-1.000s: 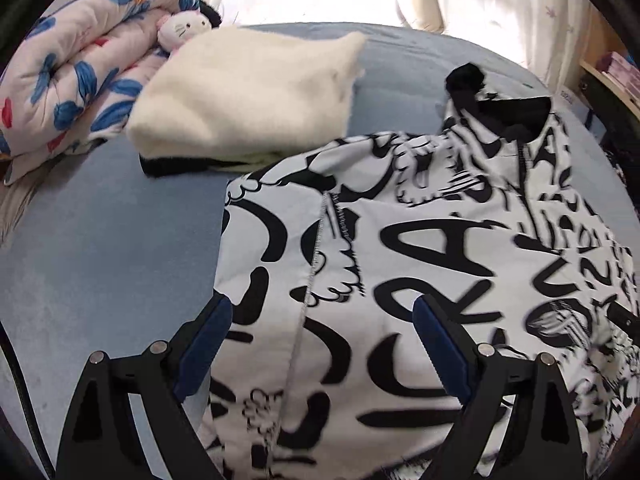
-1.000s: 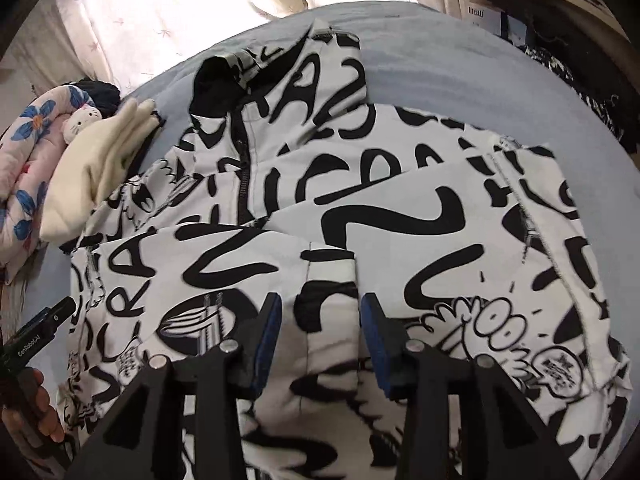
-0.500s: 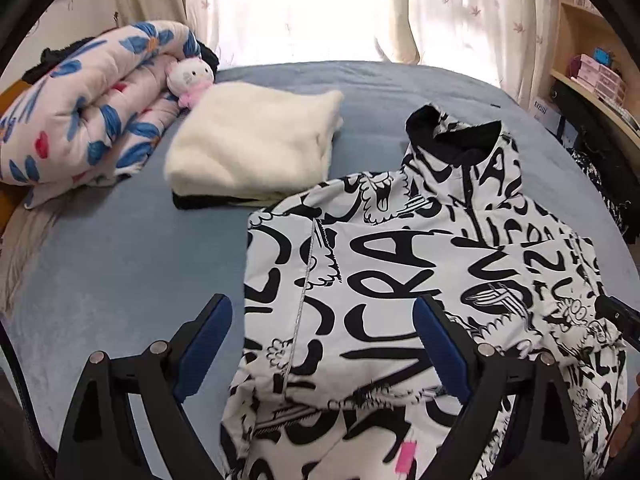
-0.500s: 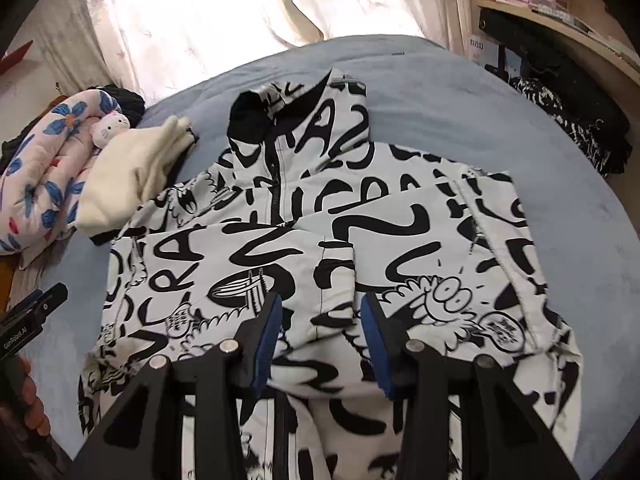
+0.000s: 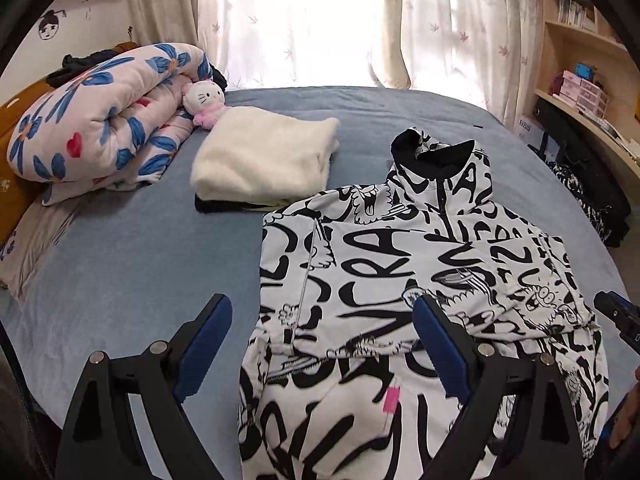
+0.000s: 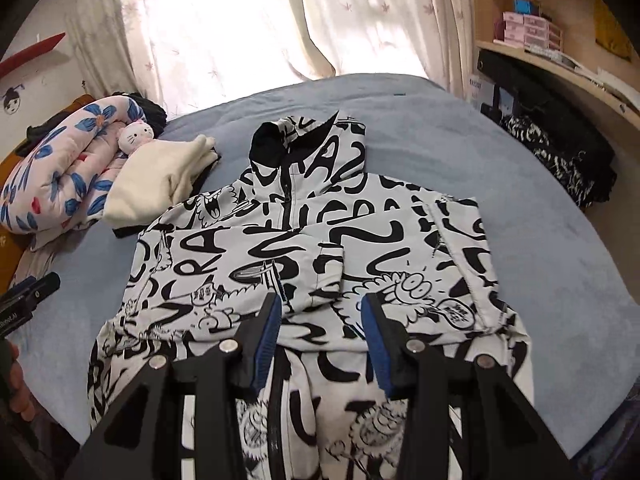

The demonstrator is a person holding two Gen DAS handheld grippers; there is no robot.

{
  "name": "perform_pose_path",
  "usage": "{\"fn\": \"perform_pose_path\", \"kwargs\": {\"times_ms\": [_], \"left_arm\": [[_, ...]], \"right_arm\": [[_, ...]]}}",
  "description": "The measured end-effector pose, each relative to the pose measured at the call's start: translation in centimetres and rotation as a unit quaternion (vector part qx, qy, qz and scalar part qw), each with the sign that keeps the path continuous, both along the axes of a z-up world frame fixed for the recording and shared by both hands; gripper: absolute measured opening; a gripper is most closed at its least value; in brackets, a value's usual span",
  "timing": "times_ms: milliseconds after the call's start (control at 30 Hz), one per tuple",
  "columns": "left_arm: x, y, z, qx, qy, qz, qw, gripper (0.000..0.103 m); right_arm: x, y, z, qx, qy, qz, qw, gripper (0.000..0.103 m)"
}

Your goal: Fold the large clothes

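A white hooded jacket with black graffiti print (image 5: pixel 400 272) lies flat on the blue bed (image 5: pixel 120 264), hood toward the window and both sleeves folded across the chest. It also shows in the right wrist view (image 6: pixel 320 248). My left gripper (image 5: pixel 322 340) is wide open and empty, held above the jacket's lower left part. My right gripper (image 6: pixel 320 332) is partly open and empty, held above the jacket's lower middle. Neither touches the cloth.
A folded cream garment (image 5: pixel 264 160) lies on the bed left of the hood. A rolled floral quilt (image 5: pixel 100 120) and a small plush cat (image 5: pixel 204 100) lie at the far left. Dark clothes (image 6: pixel 560 160) and shelves (image 6: pixel 560 40) stand at the right.
Both grippers have pulled back and up from the jacket, so the whole garment and the room behind it came into view. The jaws kept their openings.
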State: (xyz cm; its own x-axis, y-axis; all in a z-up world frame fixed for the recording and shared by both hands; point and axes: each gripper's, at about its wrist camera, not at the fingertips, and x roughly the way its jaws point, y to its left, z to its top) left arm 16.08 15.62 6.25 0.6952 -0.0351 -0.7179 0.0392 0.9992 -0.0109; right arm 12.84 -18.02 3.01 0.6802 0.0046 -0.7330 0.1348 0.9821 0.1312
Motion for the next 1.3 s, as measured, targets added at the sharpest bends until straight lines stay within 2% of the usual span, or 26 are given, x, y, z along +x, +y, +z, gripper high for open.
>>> {"fn": "perform_pose_path", "kwargs": {"times_ms": [67, 200, 400, 600, 800, 967, 1167, 1300], "left_arm": [[-1.4, 0.4, -0.1, -0.002, -0.001, 0.001, 1.0000, 0.091], [-3.9, 1.4, -0.6, -0.001, 0.004, 0.001, 1.0000, 0.091], [-7.3, 3.5, -3.6, 0.012, 0.038, 0.012, 0.9991, 0.091], [-10.6, 5.8, -7.3, -0.018, 0.084, 0.015, 0.9962, 0.091], [-13.6, 6.2, -12.2, -0.011, 0.136, 0.000, 0.9906, 0.091], [-15.2, 6.5, -15.1, -0.014, 0.166, 0.001, 0.9861, 0.091], [-16.3, 7.8, -16.4, -0.066, 0.172, 0.016, 0.9828, 0.092], [-16.2, 8.1, -16.5, -0.090, 0.180, 0.020, 0.9792, 0.092]], "right_arm": [[-1.5, 0.1, 0.3, -0.003, -0.008, 0.003, 1.000, 0.043], [-4.3, 0.1, 0.8, -0.016, -0.023, 0.011, 1.000, 0.056], [-7.8, -0.2, 0.3, -0.017, -0.010, 0.035, 0.999, 0.056], [-11.0, -2.0, -1.0, -0.004, 0.017, 0.037, 0.999, 0.056], [-14.2, -5.3, -4.1, 0.011, 0.061, 0.024, 0.998, 0.056], [-16.5, -8.4, -7.3, 0.023, 0.100, -0.001, 0.995, 0.056], [-17.7, -10.2, -11.3, 0.059, 0.142, -0.014, 0.988, 0.056], [-17.8, -10.0, -12.8, 0.075, 0.153, -0.011, 0.985, 0.056]]}}
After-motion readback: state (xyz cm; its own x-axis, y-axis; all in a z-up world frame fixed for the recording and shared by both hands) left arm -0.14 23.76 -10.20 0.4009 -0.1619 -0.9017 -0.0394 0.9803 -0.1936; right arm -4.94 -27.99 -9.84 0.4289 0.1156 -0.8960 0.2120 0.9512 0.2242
